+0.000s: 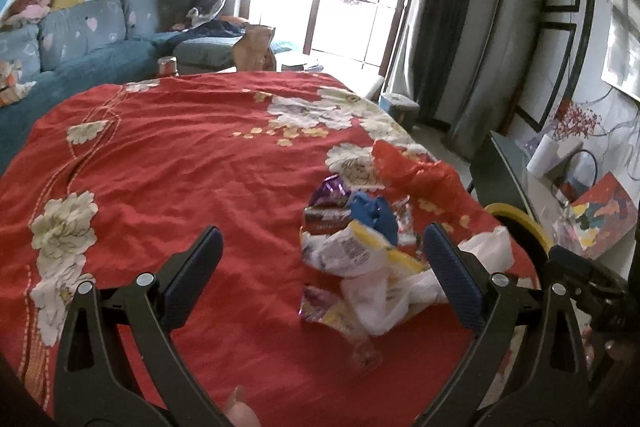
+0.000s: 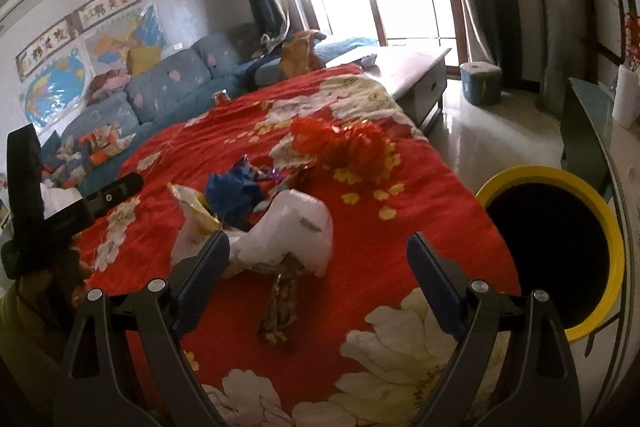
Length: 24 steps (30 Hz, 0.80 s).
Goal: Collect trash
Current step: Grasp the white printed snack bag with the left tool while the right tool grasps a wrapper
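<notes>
Red cloth [image 1: 180,155] with pale flowers covers the surface in the left wrist view. On its right part lies a heap of trash: a white plastic bag [image 1: 384,291], a crumpled blue piece [image 1: 374,213], a purple foil wrapper [image 1: 330,193] and a white packet with a yellow edge [image 1: 352,251]. A red plastic bag [image 1: 412,171] lies just behind the heap. The left gripper [image 1: 322,275] has its two fingers wide apart, and nothing is between the pads; the heap lies just in front of the right finger [image 1: 452,275]. At the right edge a part of the right gripper [image 1: 584,279] shows, and behind it a bit of the yellow rim of the bin [image 1: 524,223]. A blue sofa [image 1: 80,39] stands at the far left.

In the right wrist view the right gripper [image 2: 320,279] also has its fingers well apart and holds nothing. The white plastic bag [image 2: 296,231] lies just in front of its left finger [image 2: 204,279], and a clear wrapper [image 2: 280,307] lies between the fingers on the cloth. The blue piece [image 2: 232,193] is behind the white bag, the red bag [image 2: 340,143] farther back. The bin [image 2: 608,247] stands beside the cloth at the right, its opening dark. The left gripper [image 2: 80,207] shows at the left edge.
</notes>
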Tool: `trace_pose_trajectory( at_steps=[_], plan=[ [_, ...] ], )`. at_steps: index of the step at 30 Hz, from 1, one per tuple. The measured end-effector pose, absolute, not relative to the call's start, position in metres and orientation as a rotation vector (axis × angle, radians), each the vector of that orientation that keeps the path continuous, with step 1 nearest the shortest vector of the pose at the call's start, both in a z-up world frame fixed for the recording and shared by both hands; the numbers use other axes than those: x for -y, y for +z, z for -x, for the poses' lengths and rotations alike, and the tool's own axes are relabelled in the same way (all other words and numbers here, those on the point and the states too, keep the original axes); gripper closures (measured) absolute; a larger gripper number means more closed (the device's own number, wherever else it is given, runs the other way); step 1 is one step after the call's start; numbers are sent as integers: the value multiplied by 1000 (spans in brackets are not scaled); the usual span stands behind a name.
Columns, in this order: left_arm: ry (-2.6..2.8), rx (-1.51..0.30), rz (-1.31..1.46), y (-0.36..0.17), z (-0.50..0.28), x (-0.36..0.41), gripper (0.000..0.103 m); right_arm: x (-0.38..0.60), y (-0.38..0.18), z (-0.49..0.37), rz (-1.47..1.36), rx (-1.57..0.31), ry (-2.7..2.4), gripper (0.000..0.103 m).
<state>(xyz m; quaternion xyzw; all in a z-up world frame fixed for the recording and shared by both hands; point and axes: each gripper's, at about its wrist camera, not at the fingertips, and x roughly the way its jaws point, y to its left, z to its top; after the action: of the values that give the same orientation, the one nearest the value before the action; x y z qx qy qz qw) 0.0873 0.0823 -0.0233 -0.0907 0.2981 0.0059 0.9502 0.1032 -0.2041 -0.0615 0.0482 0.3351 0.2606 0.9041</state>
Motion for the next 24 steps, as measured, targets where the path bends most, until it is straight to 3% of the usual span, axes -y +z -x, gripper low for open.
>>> trace_pose_trajectory(
  at_steps=[8,14,17,20,24],
  plan=[
    [-58,-633,161,-34,-93,-70,11,189,-80,-103,-85,-762,574,16],
    [-98,-662,230,-43,-108,-68,31,175,-93,-99,-63,-807,621,16],
    [-116,-659,257,-43,-115,-68,33,169,-100,-99,-58,-833,635,21],
    [-121,-671,285,-45,-123,-72,41,167,-107,-101,-68,-864,644,27],
    [-139,-692,340,-49,-130,-77,44,169,-112,-106,-86,-890,660,42]
  ],
)
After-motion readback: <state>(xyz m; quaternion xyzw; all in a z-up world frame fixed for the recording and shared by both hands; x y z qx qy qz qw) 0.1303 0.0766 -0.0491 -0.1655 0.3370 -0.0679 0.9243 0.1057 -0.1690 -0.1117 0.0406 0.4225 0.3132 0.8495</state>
